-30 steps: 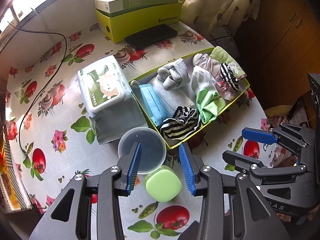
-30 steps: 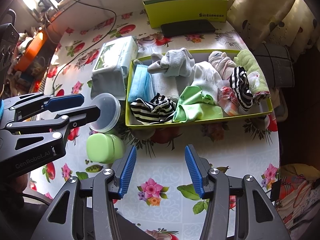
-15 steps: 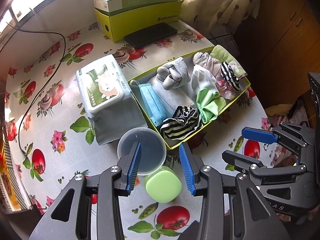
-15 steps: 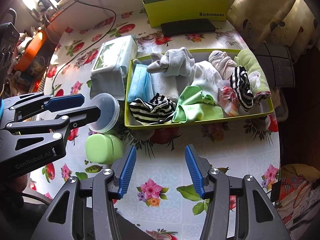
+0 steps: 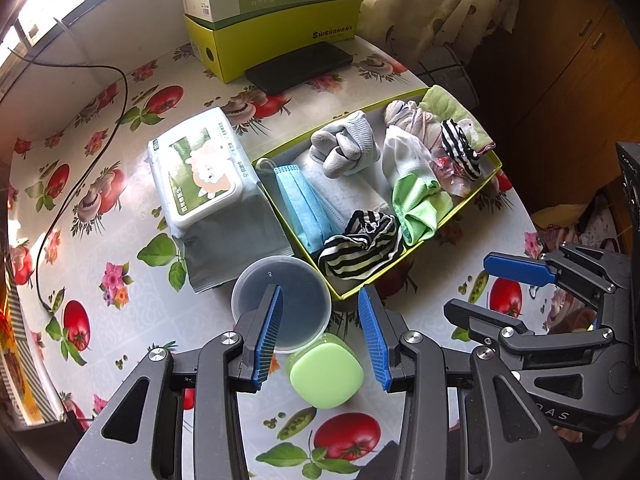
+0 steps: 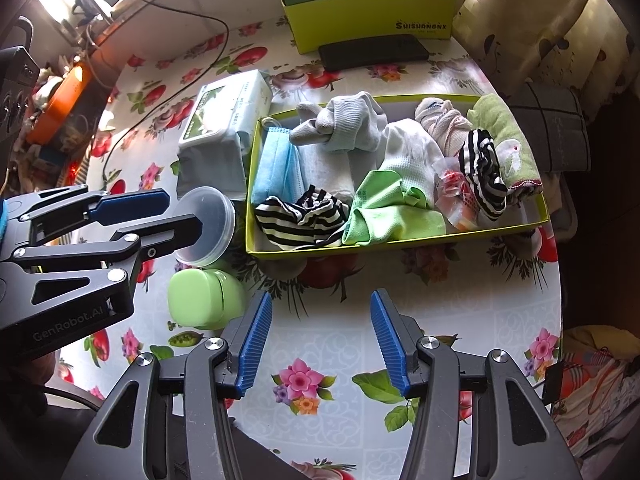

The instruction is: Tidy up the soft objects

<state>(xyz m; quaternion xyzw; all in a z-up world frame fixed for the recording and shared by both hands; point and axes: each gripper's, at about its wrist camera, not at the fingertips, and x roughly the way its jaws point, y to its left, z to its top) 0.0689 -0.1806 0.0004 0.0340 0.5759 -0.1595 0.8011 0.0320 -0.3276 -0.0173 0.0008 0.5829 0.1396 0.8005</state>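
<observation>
while both sets of tongs hang over the flowery tabletop (image 6: 460, 320), we've got nothing gripped at all. our left tongs (image 5: 320, 334) have their blue pads spread apart, empty, sitting above a clear plastic tub (image 5: 298, 304) and a small green case (image 5: 326, 372) that lies just beside it. our right tongs (image 6: 320, 340) are spread wide too, with only bare tablecloth between the pads.

the soft stuff is all packed into the shallow yellow-green box (image 6: 400, 244) further out on the tabletop: a blue face mask (image 6: 274, 164) along the left end, a grey sock bundle (image 6: 344, 124) at the far side, a black and white striped piece (image 6: 300, 216) at the near left corner, a lime green cloth (image 6: 384, 212) next to it, a white sock (image 6: 412, 152) behind that, a second striped sock (image 6: 482, 168) toward the right, and a green towel (image 6: 504, 136) against the right end.

just left of the box sits a pack of wet wipes (image 5: 200, 176), touching the box edge as far as we can tell. further back there's a tall yellow-green carton (image 5: 280, 36) with a dark phone (image 5: 300, 68) lying in front of it, and a black cable (image 5: 80, 168) snakes across the left side.
</observation>
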